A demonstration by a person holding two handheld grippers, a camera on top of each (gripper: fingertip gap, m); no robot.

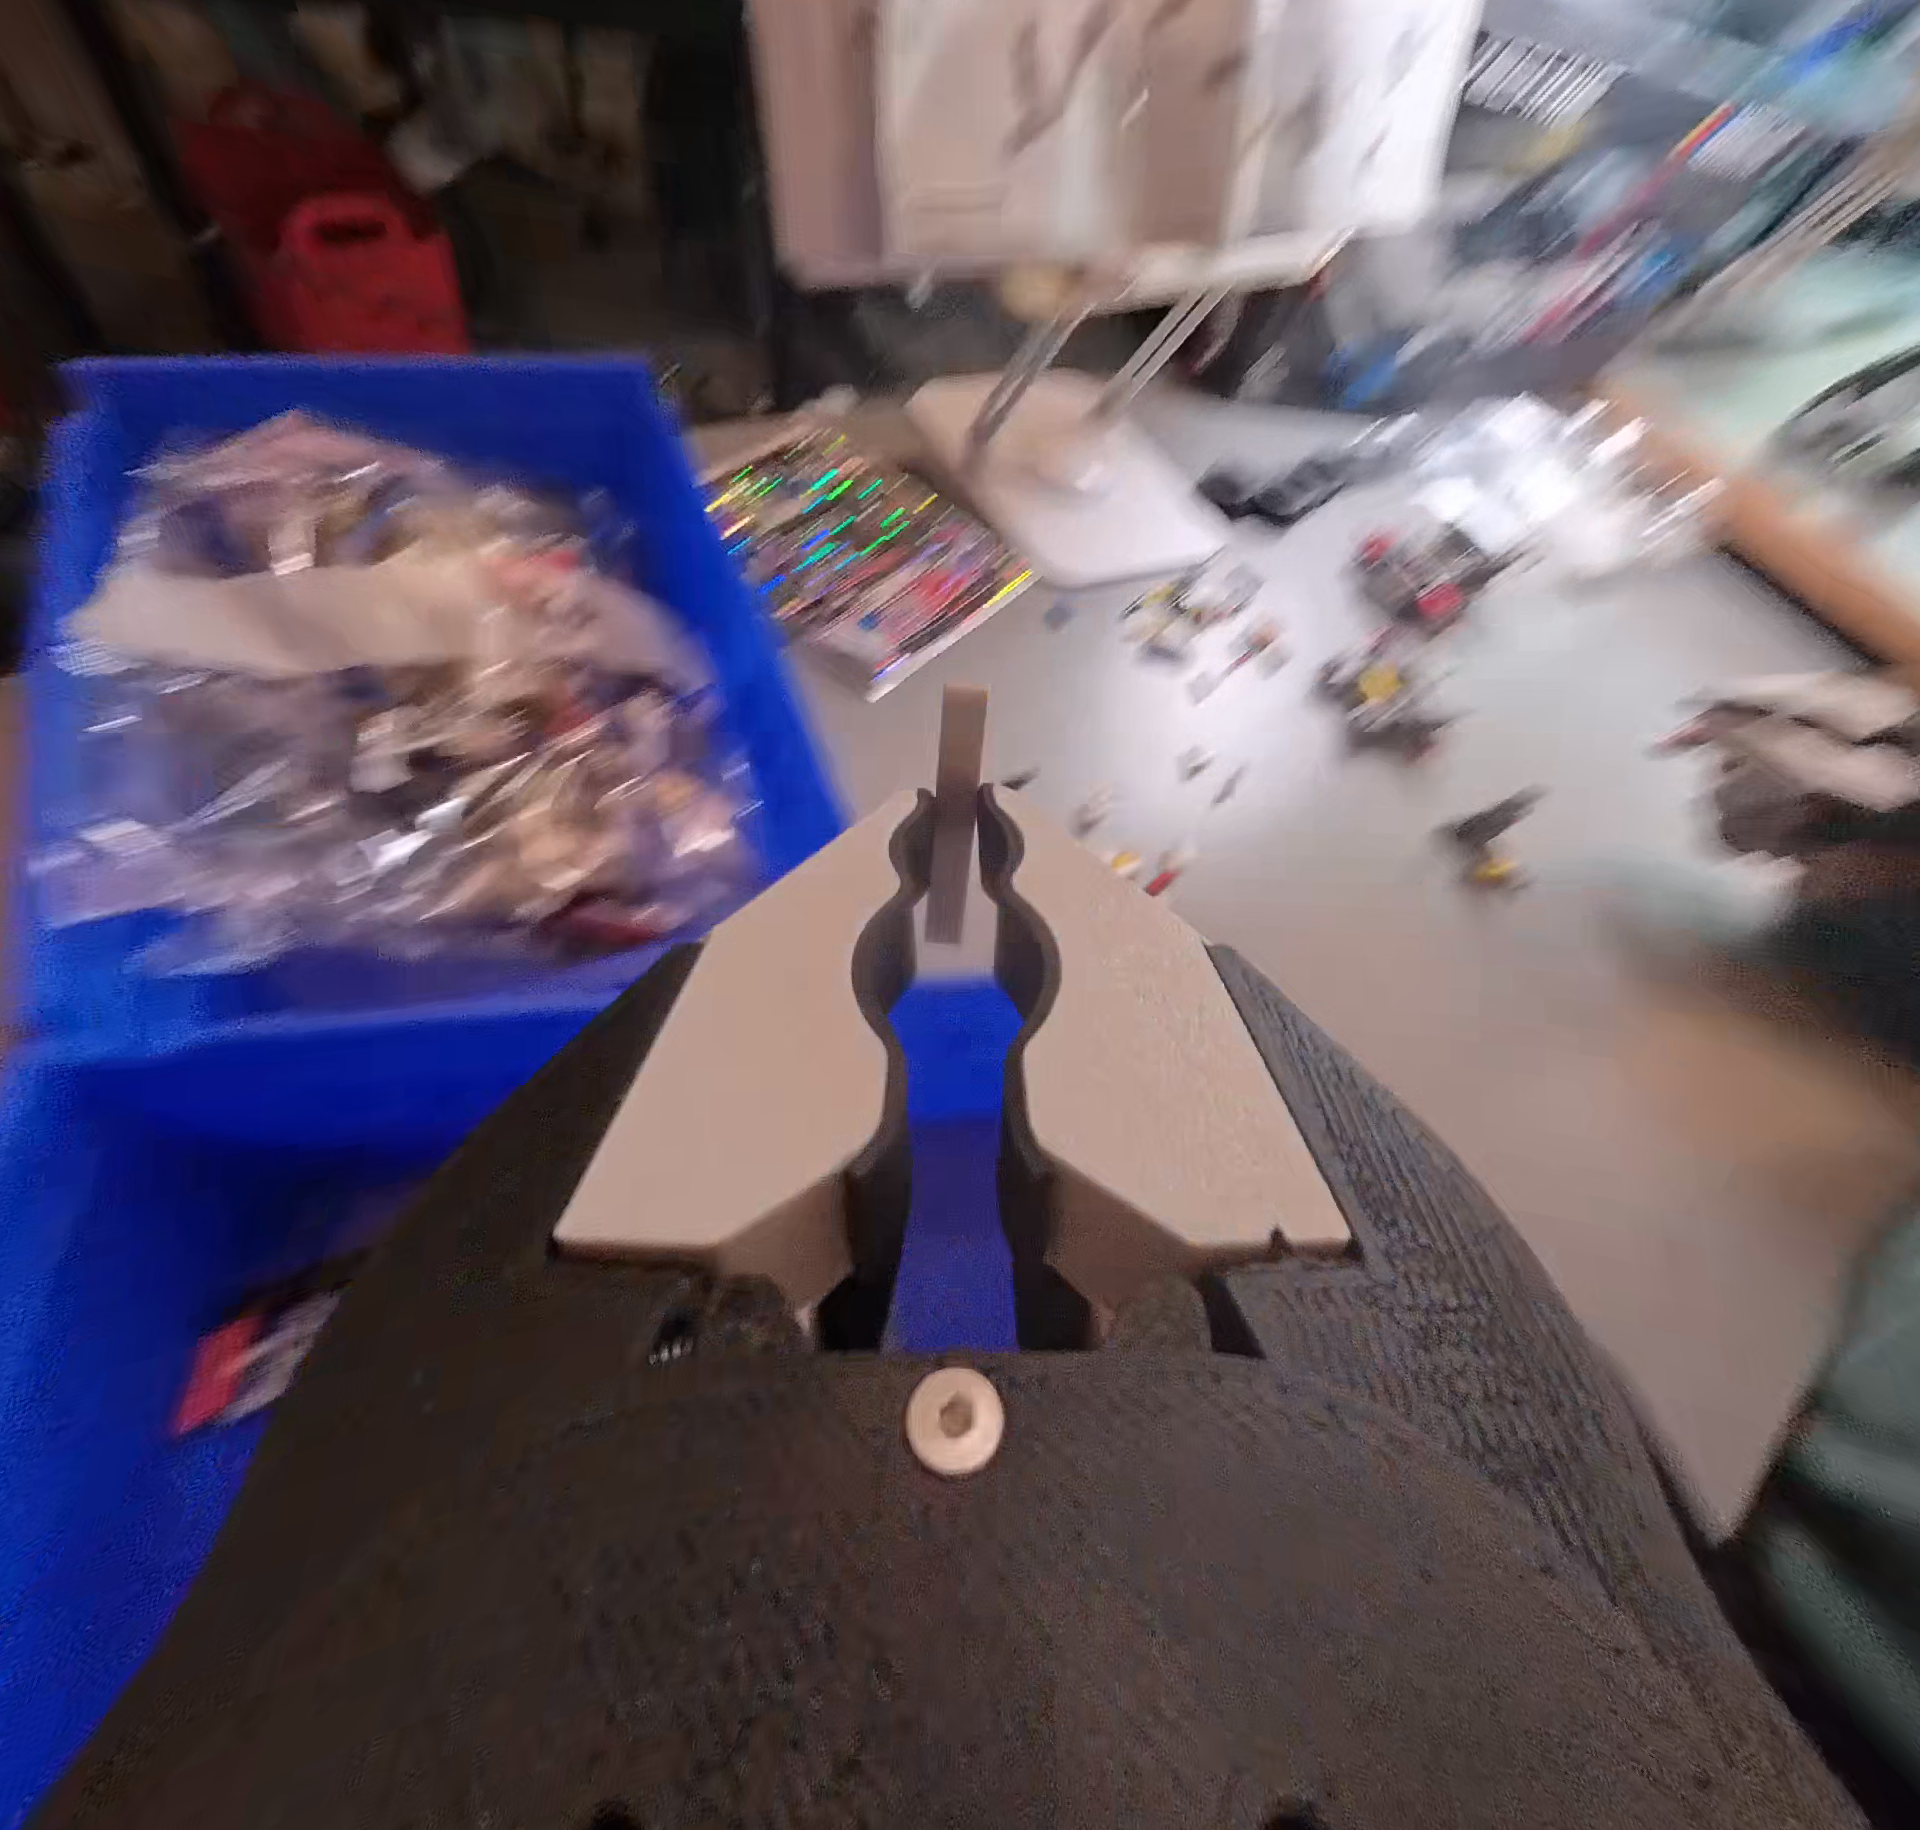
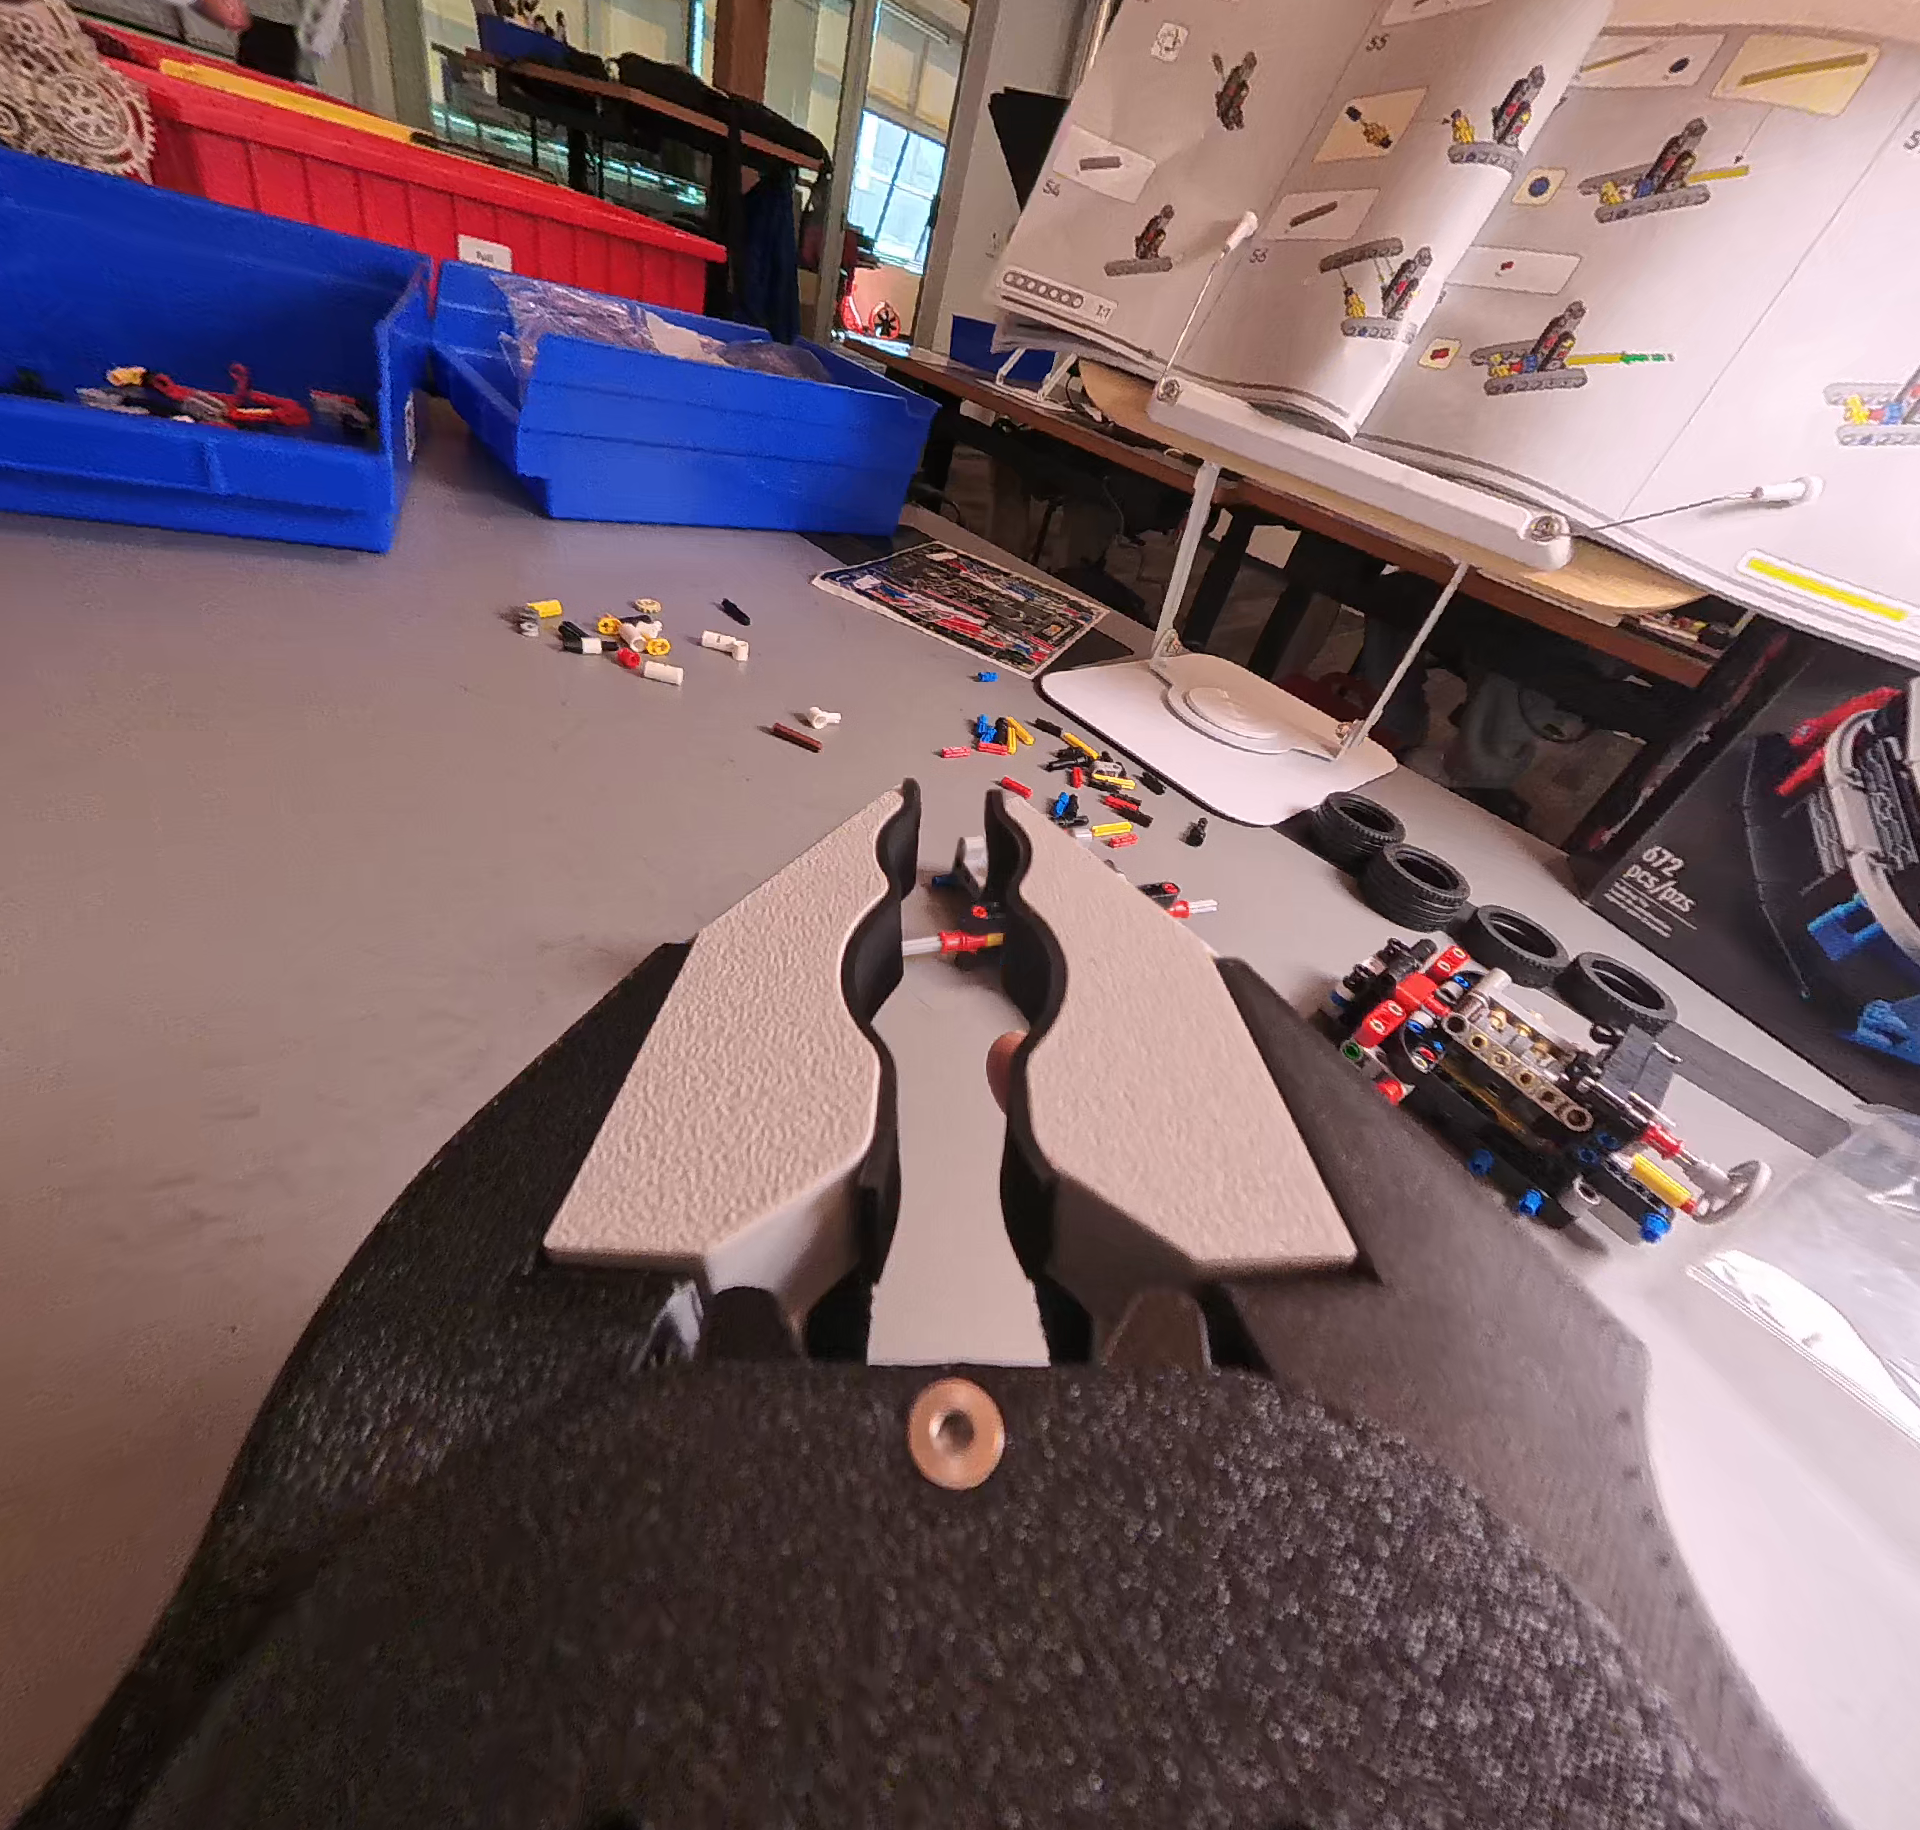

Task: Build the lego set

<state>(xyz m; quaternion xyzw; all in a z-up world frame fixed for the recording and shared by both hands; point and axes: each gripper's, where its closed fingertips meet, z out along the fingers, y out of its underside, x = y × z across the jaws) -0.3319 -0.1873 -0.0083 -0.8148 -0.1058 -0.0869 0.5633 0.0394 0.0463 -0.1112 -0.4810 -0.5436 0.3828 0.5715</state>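
While the left-hand view is smeared, its left gripper (image 1: 951,798) is plainly clenched on a grey beam (image 1: 958,741) standing upright between the pads, beside the blue bin (image 1: 717,492) of bagged parts. The right gripper (image 2: 951,804) stands released above a small grey-black sub-assembly (image 2: 971,871). Part-built chassis (image 2: 1496,1063), four tyres (image 2: 1418,881), loose pins (image 2: 1091,772).

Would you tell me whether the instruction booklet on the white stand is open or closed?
Open: the instruction booklet lies spread on the white stand, pages showing.
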